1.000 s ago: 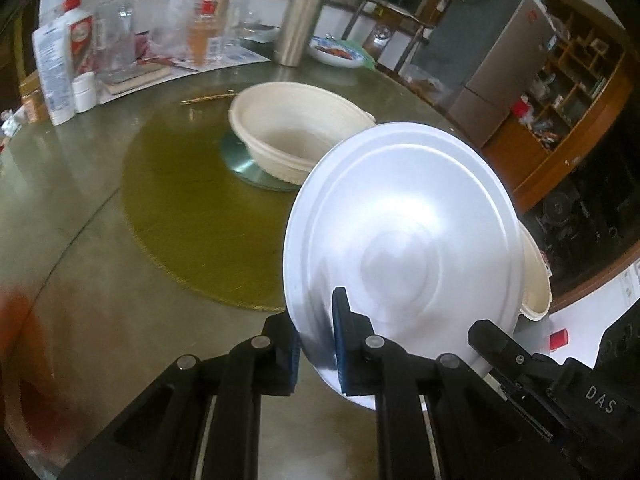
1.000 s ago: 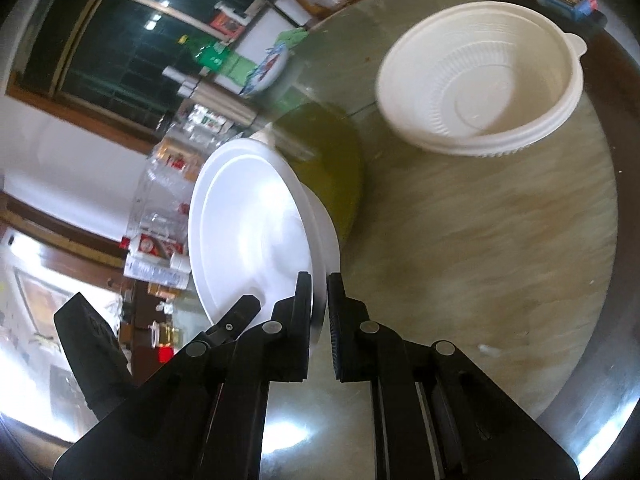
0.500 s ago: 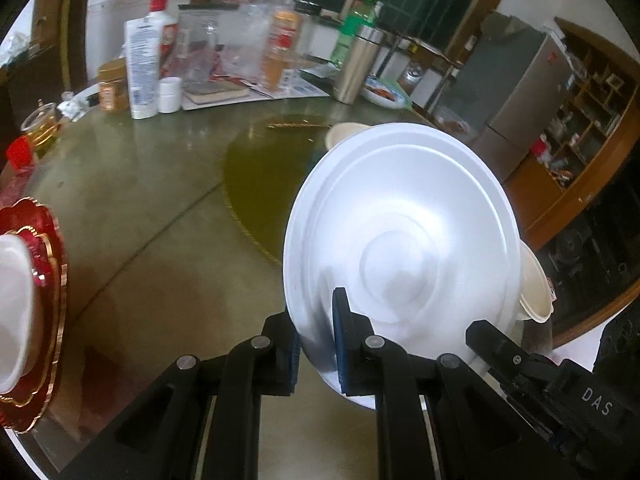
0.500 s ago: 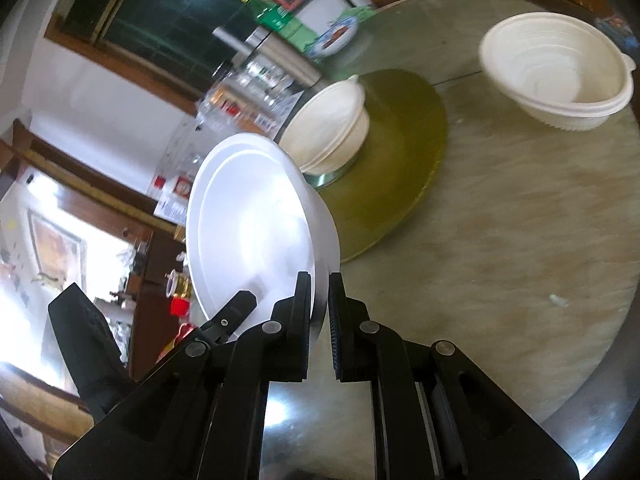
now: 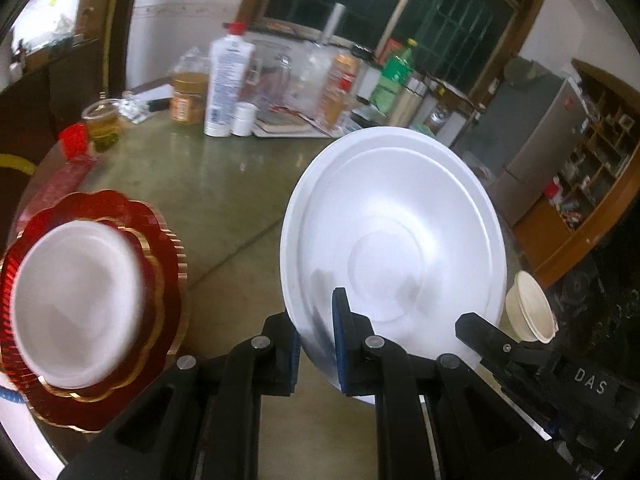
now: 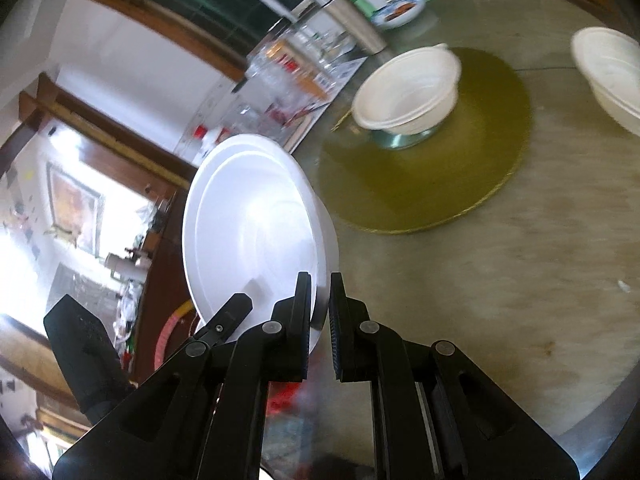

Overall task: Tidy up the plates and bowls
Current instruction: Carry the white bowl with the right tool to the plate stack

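Both grippers clamp the same white foam plate, held on edge above the round table. In the left wrist view my left gripper (image 5: 316,332) is shut on the plate (image 5: 396,256) at its lower rim. In the right wrist view my right gripper (image 6: 320,312) is shut on the plate (image 6: 256,232). A stack of red scalloped plates (image 5: 160,264) with a white plate (image 5: 72,304) on top lies at the left. Two cream bowls stand on the table, one (image 6: 408,88) on the green turntable (image 6: 440,184), one (image 6: 608,76) at the right edge.
Bottles, jars and a glass (image 5: 228,84) crowd the far side of the table. A steel flask (image 6: 360,28) and a small dish of food (image 6: 400,12) stand beyond the turntable. The table's edge (image 6: 600,432) curves close on the right.
Both grippers have swung left with the plate. The red plate stack has come fully into the left wrist view, and the cream bowls have slid to the right.
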